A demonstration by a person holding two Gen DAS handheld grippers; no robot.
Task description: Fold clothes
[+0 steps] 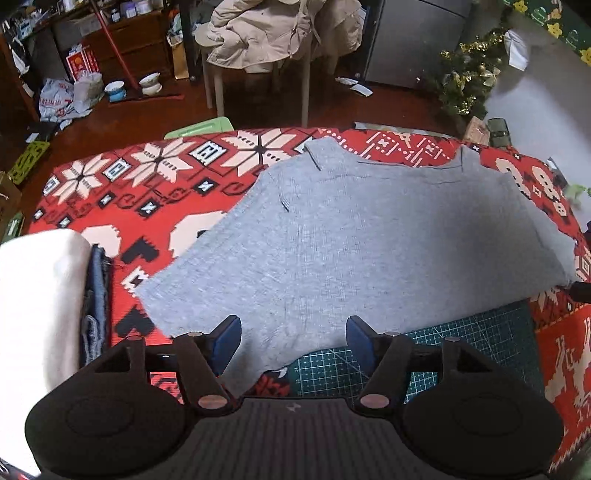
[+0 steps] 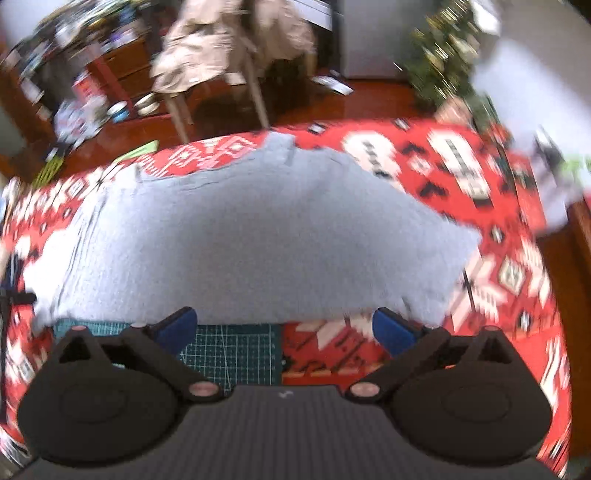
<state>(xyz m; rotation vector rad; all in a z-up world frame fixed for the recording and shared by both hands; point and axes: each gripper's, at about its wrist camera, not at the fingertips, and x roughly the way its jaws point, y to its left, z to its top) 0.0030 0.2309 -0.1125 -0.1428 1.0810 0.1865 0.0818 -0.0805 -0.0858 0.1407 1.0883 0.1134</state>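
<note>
We hold both grippers angled down over the table: the left gripper (image 1: 293, 341) and the right gripper (image 2: 284, 330) both gape, holding nothing. The grey shirt (image 1: 369, 243) lies flat on the red patterned tablecloth (image 1: 147, 184), folded

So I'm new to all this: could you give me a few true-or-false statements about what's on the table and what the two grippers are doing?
1. The grey garment lies spread on a red patterned cloth. True.
2. The left gripper is clamped shut on the garment. False: its jaws stand apart, with nothing pinched.
3. A green cutting mat shows below the garment's near edge. True.
4. The right gripper holds a sleeve. False: it is wide open and empty.
5. A beige coat is draped over a chair behind the table. True.
</note>
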